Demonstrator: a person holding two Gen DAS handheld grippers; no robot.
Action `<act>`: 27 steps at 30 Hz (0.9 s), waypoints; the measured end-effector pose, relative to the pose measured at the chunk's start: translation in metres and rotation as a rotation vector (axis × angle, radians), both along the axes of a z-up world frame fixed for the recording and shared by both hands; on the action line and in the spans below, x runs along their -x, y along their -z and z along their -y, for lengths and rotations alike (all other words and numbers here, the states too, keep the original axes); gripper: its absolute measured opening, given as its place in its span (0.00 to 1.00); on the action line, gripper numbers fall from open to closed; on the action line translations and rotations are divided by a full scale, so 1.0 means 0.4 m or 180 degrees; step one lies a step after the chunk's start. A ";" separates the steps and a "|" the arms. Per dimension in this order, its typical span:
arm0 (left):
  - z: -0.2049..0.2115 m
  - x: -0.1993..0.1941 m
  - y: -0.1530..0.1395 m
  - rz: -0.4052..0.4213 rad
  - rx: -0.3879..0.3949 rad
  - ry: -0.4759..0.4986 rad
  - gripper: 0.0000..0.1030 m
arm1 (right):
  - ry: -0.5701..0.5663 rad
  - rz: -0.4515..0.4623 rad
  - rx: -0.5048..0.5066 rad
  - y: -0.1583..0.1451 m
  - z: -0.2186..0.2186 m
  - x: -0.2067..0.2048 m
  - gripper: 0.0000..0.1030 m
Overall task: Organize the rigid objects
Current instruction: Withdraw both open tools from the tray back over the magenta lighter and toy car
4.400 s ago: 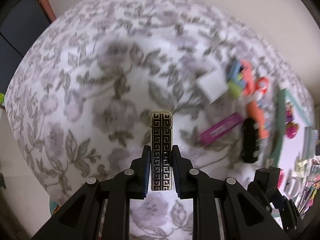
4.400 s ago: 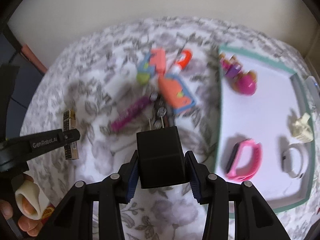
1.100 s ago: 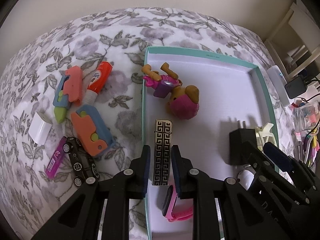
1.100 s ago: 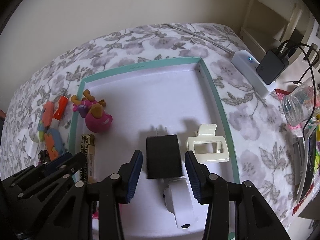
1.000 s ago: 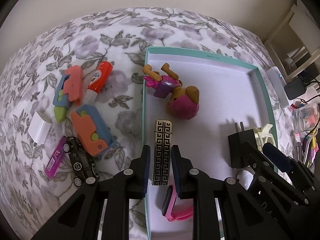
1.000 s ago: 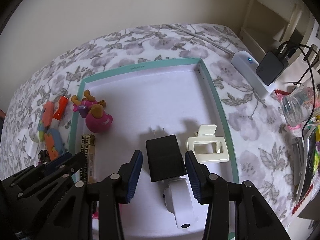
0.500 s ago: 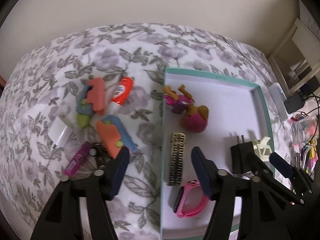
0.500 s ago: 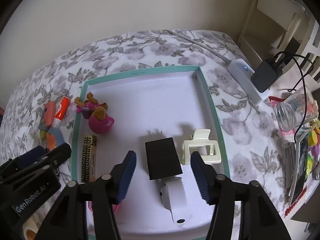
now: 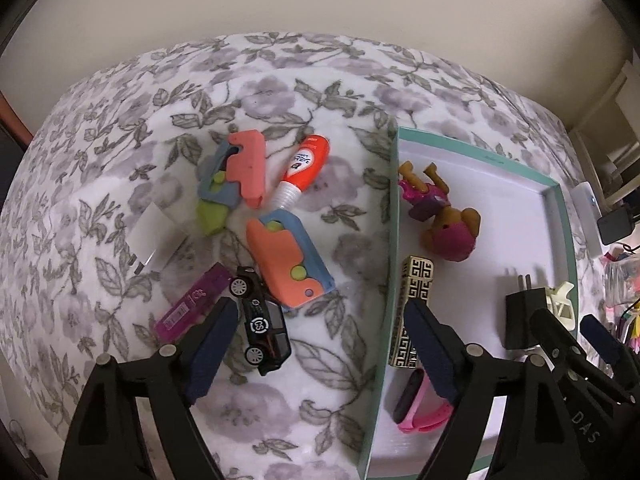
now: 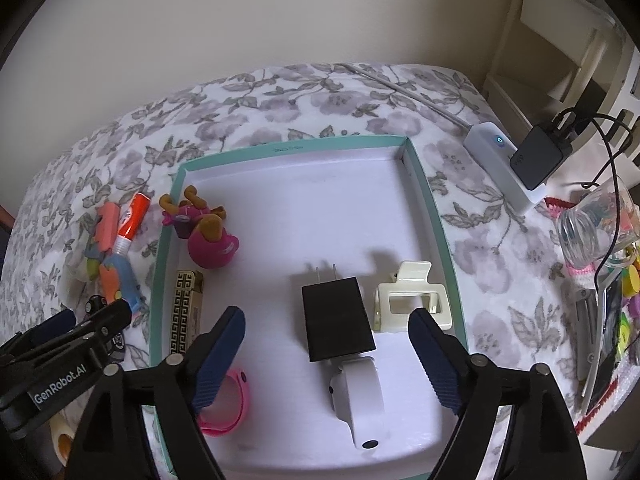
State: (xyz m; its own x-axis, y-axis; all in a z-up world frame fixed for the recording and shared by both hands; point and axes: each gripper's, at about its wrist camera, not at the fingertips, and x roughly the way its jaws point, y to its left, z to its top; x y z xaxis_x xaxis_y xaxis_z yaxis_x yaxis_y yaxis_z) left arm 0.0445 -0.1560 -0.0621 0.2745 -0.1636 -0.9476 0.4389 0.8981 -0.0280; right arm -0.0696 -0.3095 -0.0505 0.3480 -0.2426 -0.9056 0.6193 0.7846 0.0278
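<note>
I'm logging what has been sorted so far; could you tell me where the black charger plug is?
In the right wrist view the black charger plug lies flat inside the teal tray, between the cream hair clip and the white device.

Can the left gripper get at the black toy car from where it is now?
Probably yes. The left gripper is open, and the black toy car lies on the bedspread just inside its left finger, uncovered, though the orange-and-blue toy touches its far end.
</note>
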 end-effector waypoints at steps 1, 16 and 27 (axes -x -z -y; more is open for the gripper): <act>-0.001 0.001 0.000 0.0007 -0.0010 0.0001 0.83 | -0.0002 0.0003 -0.0006 0.000 0.000 0.000 0.87; -0.034 -0.016 -0.003 0.0011 -0.0025 -0.0137 0.84 | -0.0087 0.0072 -0.0051 -0.010 -0.033 -0.022 1.00; -0.201 -0.090 -0.064 0.0035 0.0010 -0.0575 0.84 | -0.0482 0.0304 -0.0115 -0.050 -0.187 -0.099 1.00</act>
State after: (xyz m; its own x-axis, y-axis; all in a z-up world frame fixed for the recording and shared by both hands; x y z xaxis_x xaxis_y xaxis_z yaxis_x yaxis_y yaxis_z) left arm 0.0803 -0.0755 -0.0363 0.3101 -0.1137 -0.9439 0.2706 0.9623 -0.0271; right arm -0.0301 -0.2349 -0.0305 0.4627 -0.1490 -0.8739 0.4875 0.8661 0.1105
